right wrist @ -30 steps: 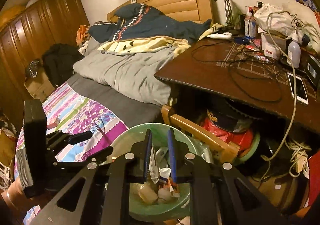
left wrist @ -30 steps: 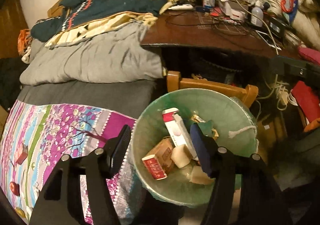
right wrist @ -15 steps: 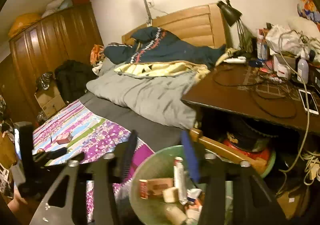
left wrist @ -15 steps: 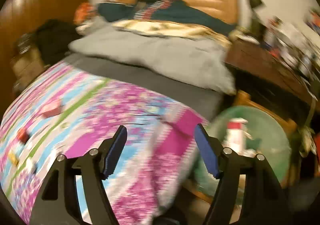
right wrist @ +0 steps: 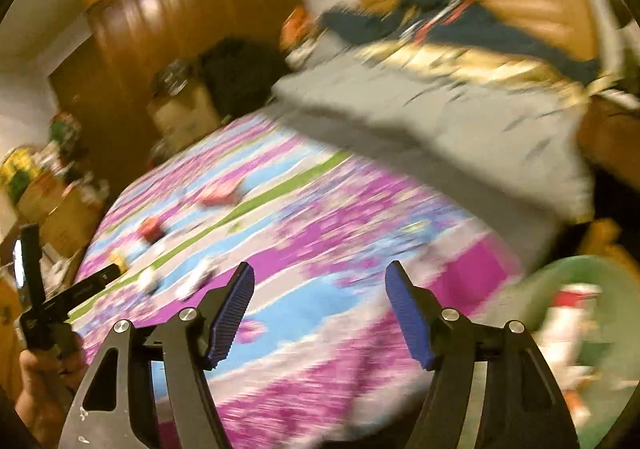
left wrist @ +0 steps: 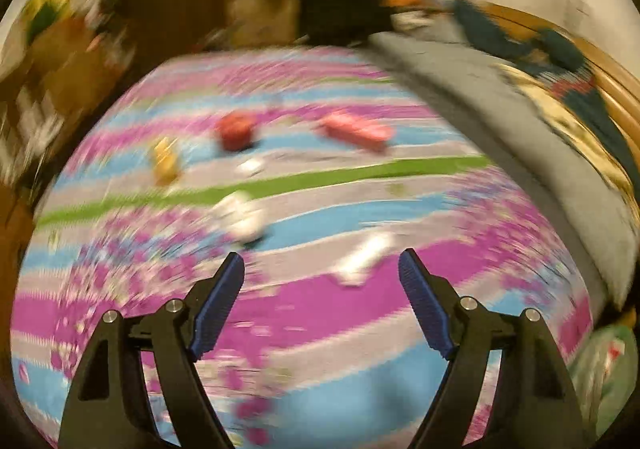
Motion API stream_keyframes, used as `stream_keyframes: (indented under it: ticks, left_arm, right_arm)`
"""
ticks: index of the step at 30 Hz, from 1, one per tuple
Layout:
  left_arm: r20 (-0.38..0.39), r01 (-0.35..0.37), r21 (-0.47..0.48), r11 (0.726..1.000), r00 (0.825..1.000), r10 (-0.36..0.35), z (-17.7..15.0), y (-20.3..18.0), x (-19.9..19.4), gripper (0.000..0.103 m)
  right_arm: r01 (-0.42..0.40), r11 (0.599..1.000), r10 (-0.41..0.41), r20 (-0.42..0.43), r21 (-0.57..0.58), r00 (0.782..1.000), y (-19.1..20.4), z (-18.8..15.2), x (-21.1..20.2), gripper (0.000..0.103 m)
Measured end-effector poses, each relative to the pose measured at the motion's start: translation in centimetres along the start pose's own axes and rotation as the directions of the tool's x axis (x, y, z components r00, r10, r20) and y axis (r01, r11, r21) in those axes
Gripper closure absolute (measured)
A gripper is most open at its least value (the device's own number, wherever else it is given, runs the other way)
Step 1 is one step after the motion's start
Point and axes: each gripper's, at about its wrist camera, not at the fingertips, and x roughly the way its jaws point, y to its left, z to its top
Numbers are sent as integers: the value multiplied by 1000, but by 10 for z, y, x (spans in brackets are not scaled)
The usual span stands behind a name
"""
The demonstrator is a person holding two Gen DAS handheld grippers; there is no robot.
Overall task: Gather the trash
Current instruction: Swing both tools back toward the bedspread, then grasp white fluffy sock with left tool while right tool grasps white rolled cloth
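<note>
Both views are motion-blurred. My left gripper is open and empty above the flowered bedspread. Trash lies on it: a white scrap just ahead between the fingers, a white crumpled piece, a red round thing, a pink packet and a yellow piece. My right gripper is open and empty over the bedspread. The green trash bin holds several items at lower right; its edge shows in the left wrist view.
A grey duvet and dark clothes cover the far half of the bed. A wooden wardrobe and boxes stand beyond the bed. The left gripper's body shows at the left edge.
Both grippers swung left from the bin to the bedspread. The right gripper, shut on a scrap one second ago, opened over the bin and is now empty.
</note>
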Motion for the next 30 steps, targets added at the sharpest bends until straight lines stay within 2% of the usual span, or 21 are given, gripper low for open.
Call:
stream_keyframes:
  ticks: [2,4,8,11,13,18,19,20,21,22,24,25,26,30]
  left_arm:
    - [-41,-14,-85,996,999,11,8,40,20,27]
    - [-83,-26,-123,992,996,16,14,68,39,27]
    - [-142,10,-146,989,989,-31,29,90,77,25]
    - [-172,62,-142,988,981,-86,36,89,104,16]
    - [-200,44,-104,994,978,-65,37,85,127,16]
    - [-271,9,-13,1000,963,-12,32,84,170,17]
    - [-282,14,-20,1000,959,-19,31,87,175,26]
    - [-303,42,-39,998,951,-52,28,92,183,27]
    - [-299,53,-42,998,952,-63,26,94,184,27]
    - [-282,59,-29,998,957,-65,25,94,182,34]
    - [-261,92,18,996,962,-85,23,88,179,45]
    - [-249,118,29,993,963,-107,21,86,176,59]
    - [-245,132,32,991,962,-120,20,85,175,64]
    - [-211,81,53,995,975,-68,13,77,159,68]
  right_arm:
    - [-71,997,69,-78,-23,995,35,-3,41,34]
    - [-128,991,121,-136,-45,983,68,-7,75,34]
    - [-205,977,184,-253,-57,950,134,-19,144,34]
    - [-207,977,186,-297,-42,937,166,-29,185,34]
    - [-201,979,185,-316,-20,931,184,-35,211,34]
    - [-157,987,137,-328,-36,935,209,-46,254,35]
    - [-146,988,120,-338,-53,933,213,-48,262,39]
    - [-119,989,79,-353,-91,932,220,-53,271,50]
    - [-92,989,42,-367,-120,929,223,-58,280,57]
    - [-86,989,36,-367,-121,929,220,-61,283,58]
    - [-96,991,61,-334,-89,941,214,-64,282,65]
    - [-98,992,68,-330,-77,941,211,-63,282,70]
    - [-113,992,88,-332,-57,939,206,-62,282,71]
    - [-158,986,130,-343,-57,931,192,-59,271,72]
